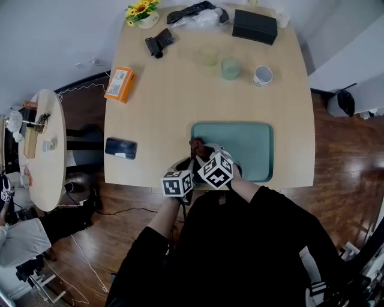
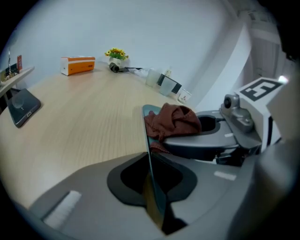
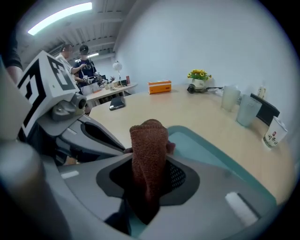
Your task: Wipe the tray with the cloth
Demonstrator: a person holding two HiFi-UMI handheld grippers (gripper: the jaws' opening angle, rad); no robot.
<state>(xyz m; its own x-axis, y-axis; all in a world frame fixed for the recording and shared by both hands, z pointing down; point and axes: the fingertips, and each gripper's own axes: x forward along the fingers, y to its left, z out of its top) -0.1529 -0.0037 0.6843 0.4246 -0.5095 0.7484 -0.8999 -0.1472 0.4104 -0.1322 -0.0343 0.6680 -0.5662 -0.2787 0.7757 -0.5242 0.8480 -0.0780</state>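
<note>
A teal tray (image 1: 252, 141) lies near the table's front edge. In the head view both grippers meet at the tray's near-left corner. My left gripper (image 2: 151, 185) is shut on the tray's thin left rim (image 2: 148, 140), which runs edge-on between its jaws. My right gripper (image 3: 147, 187) is shut on a bunched brown cloth (image 3: 149, 145) that sticks up from its jaws over the tray (image 3: 206, 154). The left gripper view shows the cloth (image 2: 173, 119) just past the rim, over the tray's corner. From above only a small part of the cloth (image 1: 197, 145) shows.
A black phone (image 1: 120, 148) lies left of the tray. Farther back stand an orange box (image 1: 120, 84), two translucent cups (image 1: 230, 68), a white mug (image 1: 262, 75), a black box (image 1: 255, 26) and a flower pot (image 1: 141, 12). People (image 3: 84, 68) stand by a side table.
</note>
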